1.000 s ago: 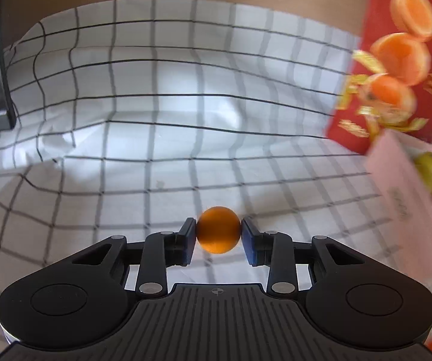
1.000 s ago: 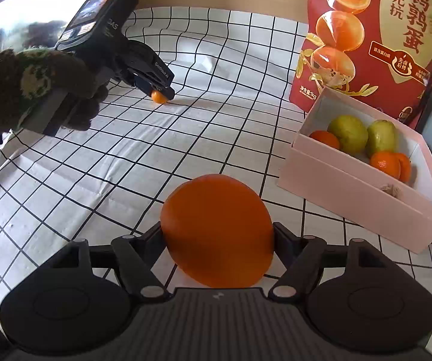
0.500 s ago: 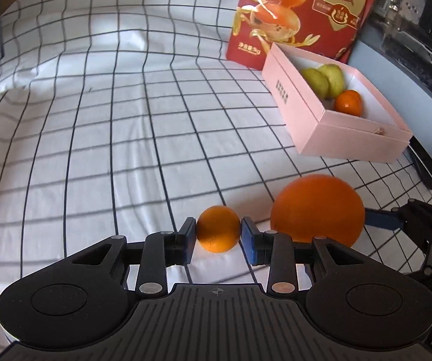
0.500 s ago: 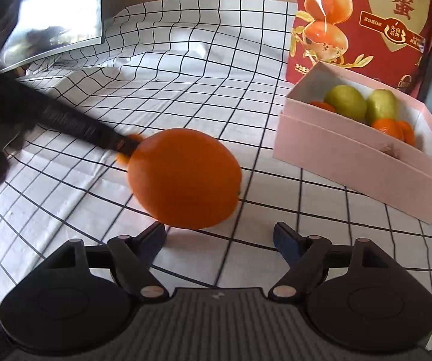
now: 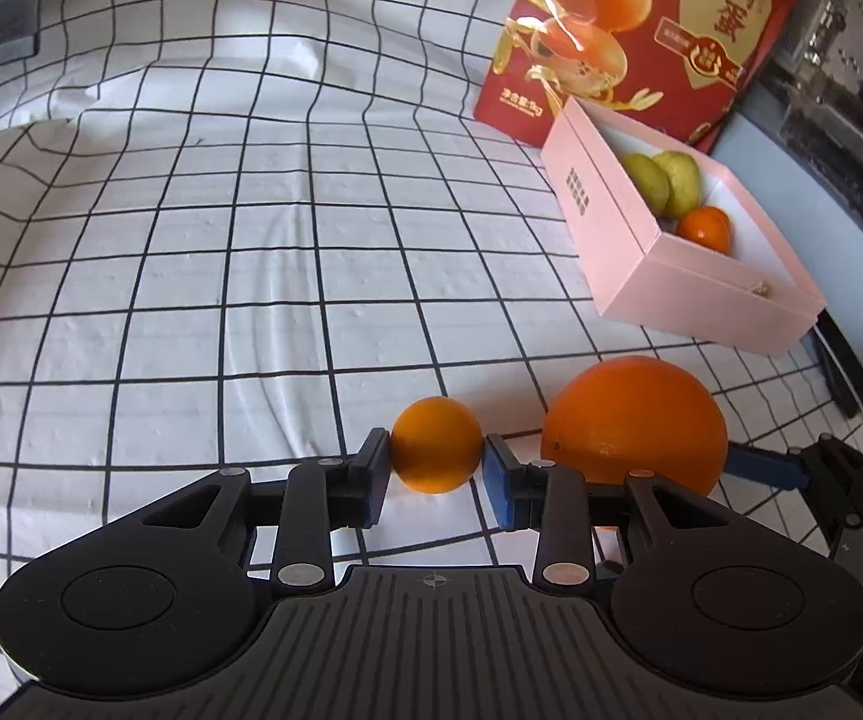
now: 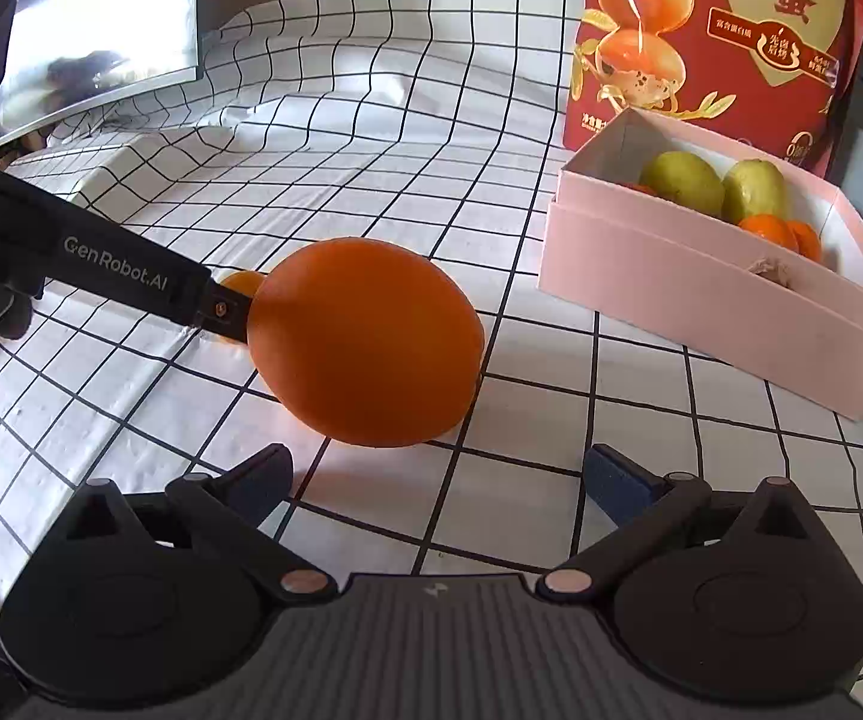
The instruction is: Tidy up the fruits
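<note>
On a table under a white cloth with a black grid (image 5: 251, 240), the left hand-held gripper (image 5: 436, 468) pinches a small round orange fruit (image 5: 436, 445) between its blue pads. Just to its right a large orange (image 6: 365, 348) rests on the cloth, free of the right hand-held gripper (image 6: 437, 477), whose jaws have just been opening and stand wide. Farther right, an open pink cardboard box (image 6: 701, 300) holds green and orange fruit before a red printed bag (image 6: 719, 42).
</note>
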